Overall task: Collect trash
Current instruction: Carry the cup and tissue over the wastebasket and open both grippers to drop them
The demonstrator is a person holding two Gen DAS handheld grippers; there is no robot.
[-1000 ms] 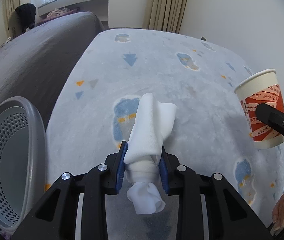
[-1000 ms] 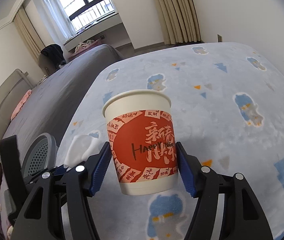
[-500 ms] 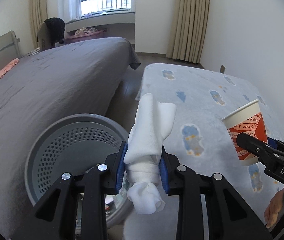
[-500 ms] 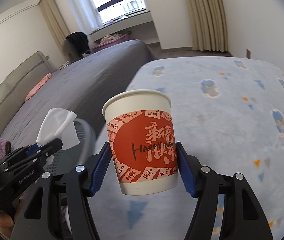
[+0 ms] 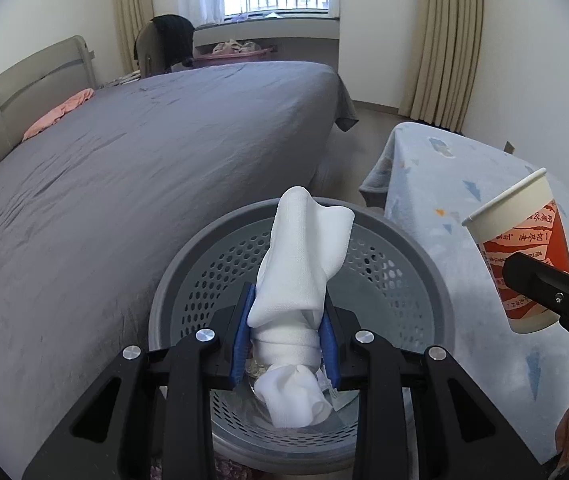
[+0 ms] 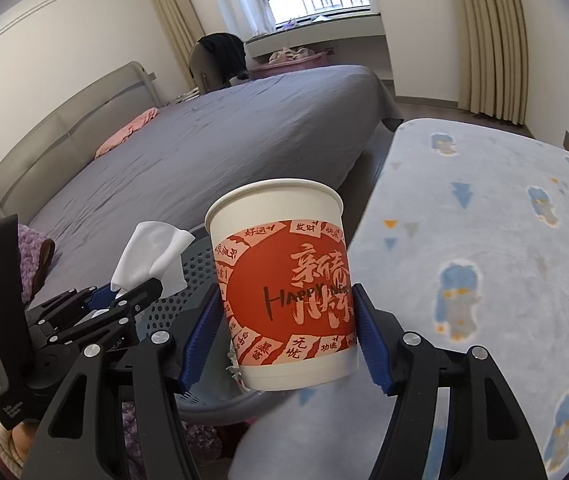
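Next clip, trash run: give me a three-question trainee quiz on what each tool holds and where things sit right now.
1. True or false: the left tool grips a crumpled white tissue.
2. What does the right tool hold? A) a plastic bottle B) a red-and-white paper cup C) nothing
3. Fill in: the tissue hangs over the round grey perforated ______, which stands between the grey-sheeted bed and the pale blue patterned blanket.

Key: 1 true; 2 B, the red-and-white paper cup; 3 basket.
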